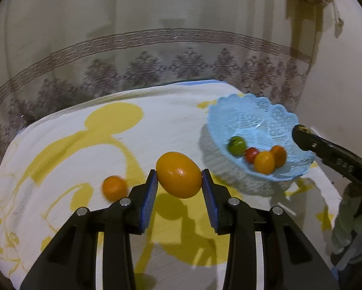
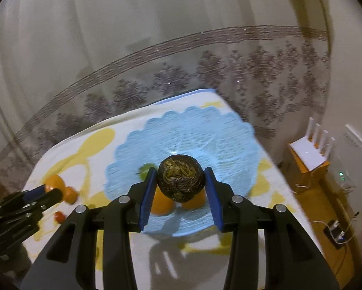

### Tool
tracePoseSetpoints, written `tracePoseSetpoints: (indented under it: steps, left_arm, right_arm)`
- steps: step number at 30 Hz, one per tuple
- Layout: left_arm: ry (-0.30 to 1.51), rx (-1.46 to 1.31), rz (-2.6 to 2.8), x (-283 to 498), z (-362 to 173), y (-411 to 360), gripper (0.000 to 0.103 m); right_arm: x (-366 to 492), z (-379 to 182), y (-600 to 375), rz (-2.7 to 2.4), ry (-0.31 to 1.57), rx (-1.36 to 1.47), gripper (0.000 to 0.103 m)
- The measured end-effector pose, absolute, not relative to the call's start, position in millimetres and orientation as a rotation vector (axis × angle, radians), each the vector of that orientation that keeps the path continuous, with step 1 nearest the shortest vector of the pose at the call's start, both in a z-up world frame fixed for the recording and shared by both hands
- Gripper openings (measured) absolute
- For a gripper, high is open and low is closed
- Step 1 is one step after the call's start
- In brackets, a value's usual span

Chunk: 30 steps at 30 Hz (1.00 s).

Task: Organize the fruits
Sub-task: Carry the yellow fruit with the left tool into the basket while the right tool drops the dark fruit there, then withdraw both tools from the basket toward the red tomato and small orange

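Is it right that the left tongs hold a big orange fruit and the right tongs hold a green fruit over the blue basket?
Not quite. The left tongs do hold the orange fruit, but the right wrist view shows the right tongs holding a dark fruit, nearly black, over the blue basket. The green fruit lies inside it.

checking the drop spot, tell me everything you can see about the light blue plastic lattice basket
The light blue plastic lattice basket is a shallow, round bowl with a scalloped rim and openwork mesh walls. It sits on the white and yellow cloth near the far right corner. In the left wrist view it holds a green fruit, a small red one and two orange ones. No gripper touches it.
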<state>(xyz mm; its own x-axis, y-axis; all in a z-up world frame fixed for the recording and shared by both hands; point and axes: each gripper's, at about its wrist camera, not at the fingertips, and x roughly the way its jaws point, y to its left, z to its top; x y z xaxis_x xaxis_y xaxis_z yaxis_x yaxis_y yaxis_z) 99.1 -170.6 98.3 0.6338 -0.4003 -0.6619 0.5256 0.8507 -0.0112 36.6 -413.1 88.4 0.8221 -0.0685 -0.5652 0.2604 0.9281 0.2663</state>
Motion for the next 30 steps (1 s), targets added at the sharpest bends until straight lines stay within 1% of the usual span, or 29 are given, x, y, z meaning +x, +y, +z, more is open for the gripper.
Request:
tracePoseSetpoints:
  steps: [2, 4, 5, 6, 18, 19, 21, 22, 23, 24, 25, 26, 27, 30]
  left_arm:
    - [0.704, 0.194, -0.554, 98.9, 100.1, -182.1, 0.038]
    - [0.700, 0.198, -0.574, 99.9, 101.4, -193.4, 0.038]
    - [0.698, 0.199, -0.584, 100.5, 102.0, -199.3, 0.038]
    - [0.699, 0.199, -0.593, 101.7, 102.1, -205.3, 0.038]
    - [0.727, 0.191, -0.657, 113.7, 97.4, -248.5, 0.038]
    - [0.731, 0.190, -0.661, 114.8, 96.7, -250.3, 0.038]
    - [0.737, 0.192, -0.668, 116.4, 95.0, -255.3, 0.038]
    - [0.738, 0.193, -0.669, 116.3, 94.8, -256.4, 0.039]
    - [0.736, 0.189, -0.671, 117.0, 94.8, -257.9, 0.041]
    - [0.731, 0.186, -0.669, 117.3, 95.3, -257.9, 0.055]
    - [0.718, 0.178, -0.660, 117.4, 96.8, -257.1, 0.075]
    - [0.709, 0.173, -0.654, 116.9, 97.3, -256.0, 0.079]
    - [0.700, 0.166, -0.648, 117.3, 97.8, -254.3, 0.080]
    - [0.718, 0.159, -0.626, 122.4, 95.3, -250.3, 0.080]
  right_arm:
    - [37.6, 85.4, -422.7, -0.209, 0.582, 0.344, 0.042]
    - [37.0, 83.3, -427.9, -0.226, 0.573, 0.345, 0.045]
    - [36.0, 82.4, -431.6, -0.236, 0.566, 0.352, 0.055]
    - [34.0, 82.4, -433.0, -0.240, 0.557, 0.359, 0.061]
    - [22.5, 79.7, -437.9, -0.281, 0.506, 0.375, 0.062]
    - [21.8, 79.6, -437.6, -0.284, 0.504, 0.374, 0.062]
    - [20.2, 79.4, -437.0, -0.292, 0.498, 0.375, 0.068]
    - [19.9, 79.3, -436.7, -0.293, 0.496, 0.375, 0.069]
    - [19.6, 79.2, -436.3, -0.294, 0.495, 0.374, 0.069]
    - [19.6, 79.0, -435.6, -0.294, 0.495, 0.373, 0.069]
    - [19.6, 78.8, -435.2, -0.293, 0.494, 0.373, 0.070]
    - [19.3, 78.4, -434.8, -0.294, 0.492, 0.375, 0.073]
    - [19.4, 77.7, -435.8, -0.297, 0.490, 0.379, 0.076]
    - [17.6, 76.8, -435.7, -0.308, 0.483, 0.387, 0.077]
